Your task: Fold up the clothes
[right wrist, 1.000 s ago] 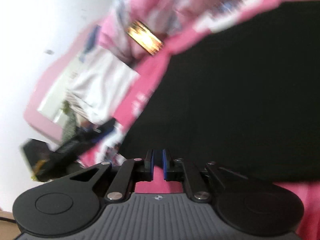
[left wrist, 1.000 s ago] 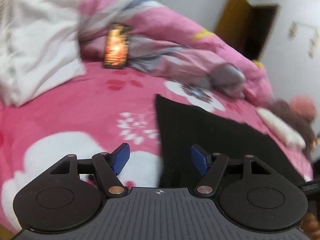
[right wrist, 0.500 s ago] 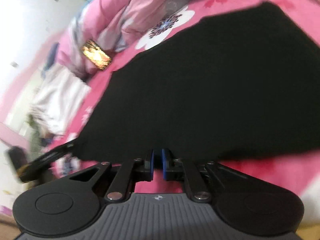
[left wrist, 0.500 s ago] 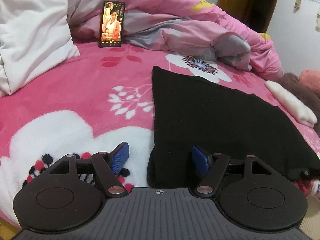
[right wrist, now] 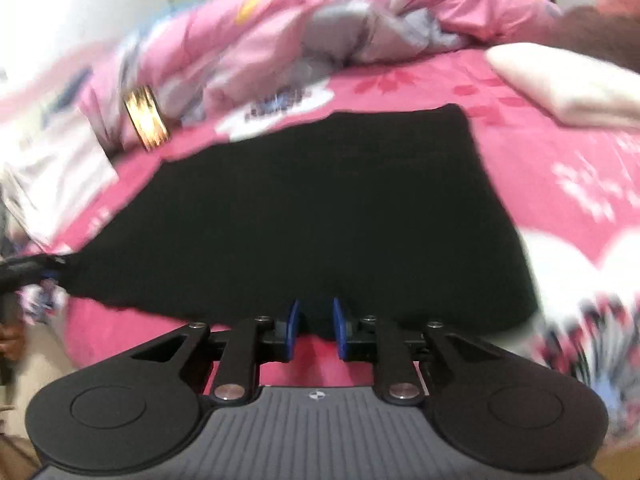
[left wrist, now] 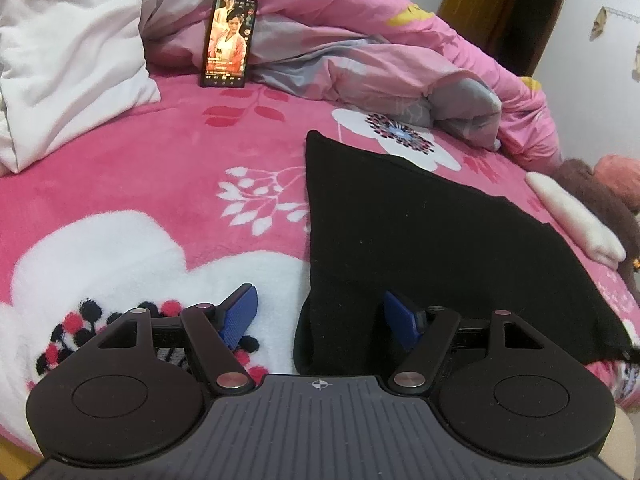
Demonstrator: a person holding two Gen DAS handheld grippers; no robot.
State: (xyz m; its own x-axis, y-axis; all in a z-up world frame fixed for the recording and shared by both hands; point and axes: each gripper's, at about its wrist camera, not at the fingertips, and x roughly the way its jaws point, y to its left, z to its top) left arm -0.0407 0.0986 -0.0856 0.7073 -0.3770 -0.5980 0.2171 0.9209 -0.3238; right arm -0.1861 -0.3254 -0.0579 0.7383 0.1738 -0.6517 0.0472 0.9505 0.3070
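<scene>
A black garment [left wrist: 420,232] lies flat on the pink flowered blanket [left wrist: 160,168]. My left gripper [left wrist: 320,316] is open at its near left corner. The corner lies between the blue pads without either pad pressing on it. The right wrist view is blurred by motion and shows the same garment [right wrist: 312,208] from its near edge. My right gripper [right wrist: 316,328] is low at that edge and its jaws are opening, with a narrow gap between them. The black hem shows at its fingertips; no grip on it can be seen.
A lit phone [left wrist: 228,40] leans on the rumpled pink and grey duvet [left wrist: 360,48] at the back. A white pillow [left wrist: 68,52] lies back left. A folded white cloth [left wrist: 576,220] and a brown plush toy [left wrist: 592,184] are at the right. The bed edge runs just below both grippers.
The right gripper swung round to face the garment's near edge squarely, and its shut jaws have parted. The left wrist view went from blurred to steady, with its gripper still open at the corner.
</scene>
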